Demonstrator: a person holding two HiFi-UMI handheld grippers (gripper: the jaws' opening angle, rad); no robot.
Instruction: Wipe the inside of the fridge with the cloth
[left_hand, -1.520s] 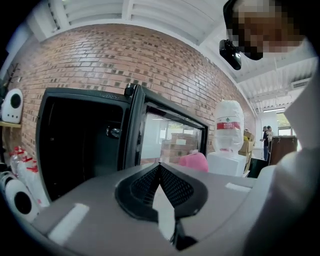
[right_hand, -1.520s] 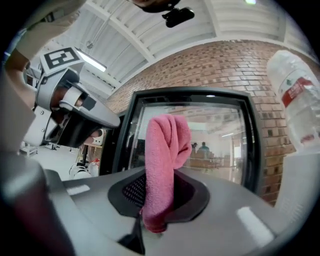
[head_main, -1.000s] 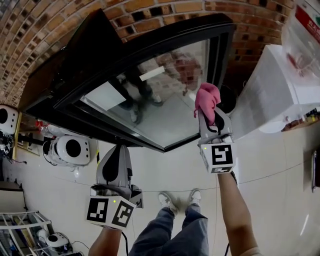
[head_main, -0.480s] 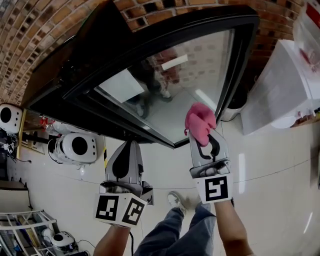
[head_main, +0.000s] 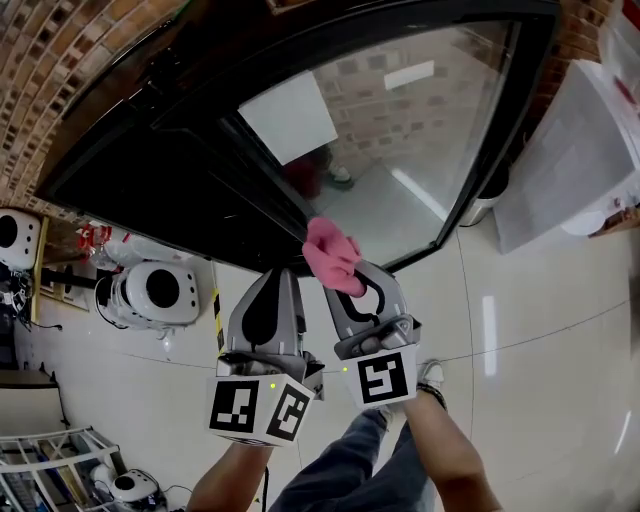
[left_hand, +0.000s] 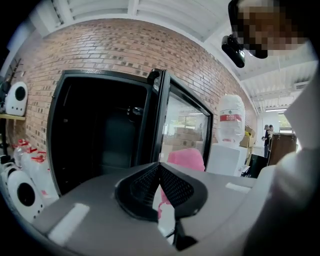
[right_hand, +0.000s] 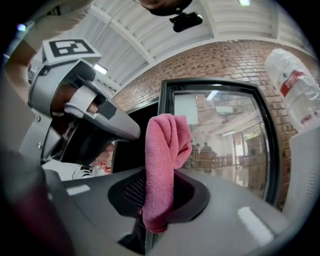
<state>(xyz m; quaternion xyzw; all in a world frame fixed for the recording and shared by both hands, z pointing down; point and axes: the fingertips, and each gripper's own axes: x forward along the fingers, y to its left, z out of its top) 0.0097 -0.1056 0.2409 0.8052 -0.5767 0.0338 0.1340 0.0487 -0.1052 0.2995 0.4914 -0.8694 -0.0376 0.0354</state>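
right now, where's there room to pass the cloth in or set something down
Free: the dark fridge opening, between its left frame and the open glass door, just left of the pink cloth. Also the bare floor tiles between the door and the white dispenser. Crowded: the floor left of the fridge, with white round machines.
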